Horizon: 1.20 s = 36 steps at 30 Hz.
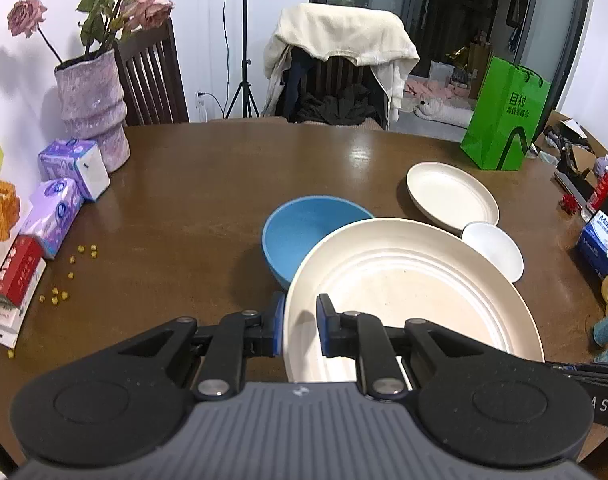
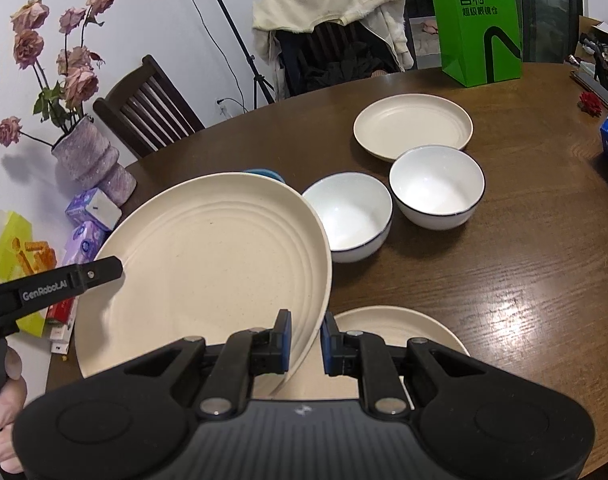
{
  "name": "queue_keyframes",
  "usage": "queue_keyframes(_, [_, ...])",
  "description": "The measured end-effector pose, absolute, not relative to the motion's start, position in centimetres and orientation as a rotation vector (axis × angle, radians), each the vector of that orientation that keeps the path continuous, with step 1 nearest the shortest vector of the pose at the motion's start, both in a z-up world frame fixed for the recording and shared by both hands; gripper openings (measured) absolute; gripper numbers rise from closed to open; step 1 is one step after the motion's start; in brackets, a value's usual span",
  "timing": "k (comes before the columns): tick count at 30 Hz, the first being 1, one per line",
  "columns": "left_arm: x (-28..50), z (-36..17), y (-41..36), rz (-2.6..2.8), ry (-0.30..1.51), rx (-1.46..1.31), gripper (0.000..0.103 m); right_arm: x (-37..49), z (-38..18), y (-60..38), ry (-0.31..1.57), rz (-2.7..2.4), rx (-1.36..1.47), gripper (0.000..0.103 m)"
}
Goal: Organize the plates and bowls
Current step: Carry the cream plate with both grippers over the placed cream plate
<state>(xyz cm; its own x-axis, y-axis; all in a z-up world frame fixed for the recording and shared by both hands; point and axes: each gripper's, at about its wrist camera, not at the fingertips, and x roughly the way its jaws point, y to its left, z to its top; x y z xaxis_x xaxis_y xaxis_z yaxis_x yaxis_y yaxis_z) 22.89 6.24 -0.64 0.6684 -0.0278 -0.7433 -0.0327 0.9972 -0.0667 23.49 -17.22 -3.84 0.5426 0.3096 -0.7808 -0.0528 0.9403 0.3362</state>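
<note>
You are carrying the large cream plate (image 2: 207, 256) between both tools: the left gripper (image 1: 300, 326) has its jaws closed narrow on the rim at one side, and the right gripper (image 2: 306, 342) pinches the rim at the opposite side. The plate hangs tilted above the tabletop (image 2: 524, 280), not resting on anything.

It looks like a light, stiff, matte plate, probably wheat-straw or melamine, so it should not flex, but the rim is thin and smooth and each grip covers little of it. Keep both holds level with each other; if one hand outruns the other, the plate may twist out.

A second cream plate (image 2: 400, 326) lies just below your right jaws, a likely place to stack. Beside the carried plate stand a blue bowl (image 1: 304, 232) and two white bowls, the nearer (image 2: 350, 214) and the farther (image 2: 438, 190), with a smaller cream plate (image 2: 414, 124) behind them. The white bowls look ceramic and breakable, so swing the plate's edge clear of them. Open tabletop lies to your right.
</note>
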Motion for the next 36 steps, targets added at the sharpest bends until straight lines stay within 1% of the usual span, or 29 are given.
queue_keyframes(22, [20.6,-5.3,3.8,-0.062,0.915,-0.088,0.017,20.3,-8.1,-19.7,1.038,0.174,0.291,0.015])
queue_keyframes(36, [20.4,-6.7,1.2,-0.122,0.935,-0.061,0.017,18.9,-9.9,-22.4,1.045,0.116,0.314,0.015])
